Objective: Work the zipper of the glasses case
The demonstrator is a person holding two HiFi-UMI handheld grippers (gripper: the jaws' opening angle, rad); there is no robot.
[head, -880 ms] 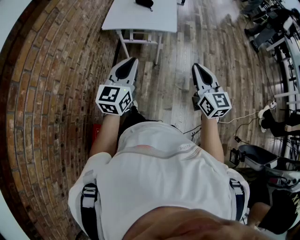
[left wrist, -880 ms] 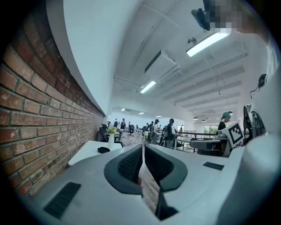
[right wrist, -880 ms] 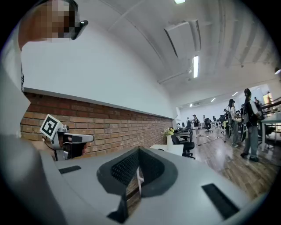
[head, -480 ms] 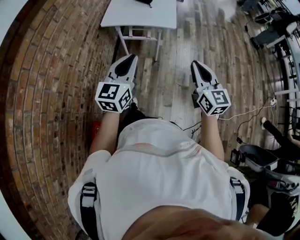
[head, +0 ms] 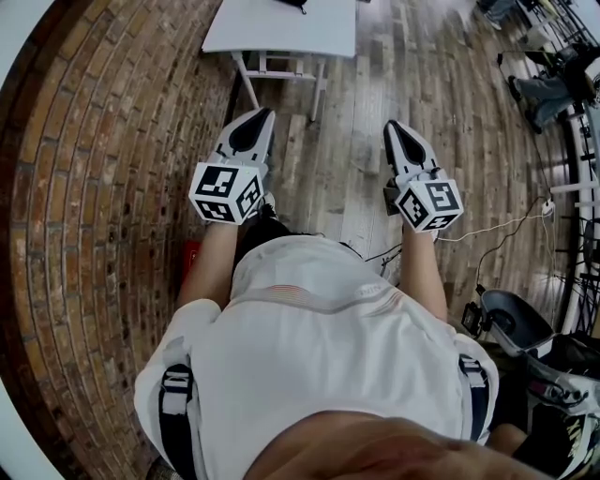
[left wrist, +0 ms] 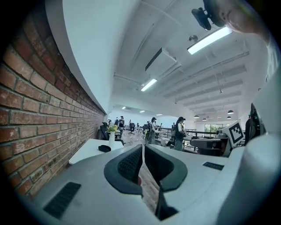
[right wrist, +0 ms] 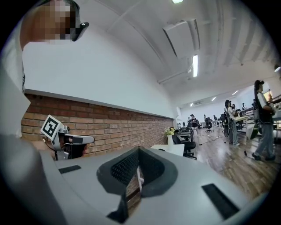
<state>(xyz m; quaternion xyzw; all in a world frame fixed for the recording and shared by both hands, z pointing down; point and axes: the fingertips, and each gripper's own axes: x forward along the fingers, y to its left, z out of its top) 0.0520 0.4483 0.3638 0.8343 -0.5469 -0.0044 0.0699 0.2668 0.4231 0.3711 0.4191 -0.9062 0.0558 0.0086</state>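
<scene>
The glasses case (left wrist: 104,148) is a small dark thing lying on a white table (left wrist: 85,151) some way ahead; in the head view only its edge (head: 292,4) shows at the top of the frame. My left gripper (head: 255,116) and right gripper (head: 391,129) are held side by side in front of my body, above the wooden floor and well short of the table. Both are shut, their ribbed pads (left wrist: 131,162) meeting with nothing between them. The right gripper (right wrist: 138,151) points toward the same table (right wrist: 169,149).
A brick wall (head: 103,187) runs along my left. A white vase with flowers (left wrist: 112,132) stands on the table near the case. Office chairs, desks and several people stand farther down the room. A cable (head: 487,230) and gear (head: 511,323) lie on the floor at my right.
Both grippers stay almost where they were, still shut. The head view has tilted a little, so the case has slid nearly out at the top.
</scene>
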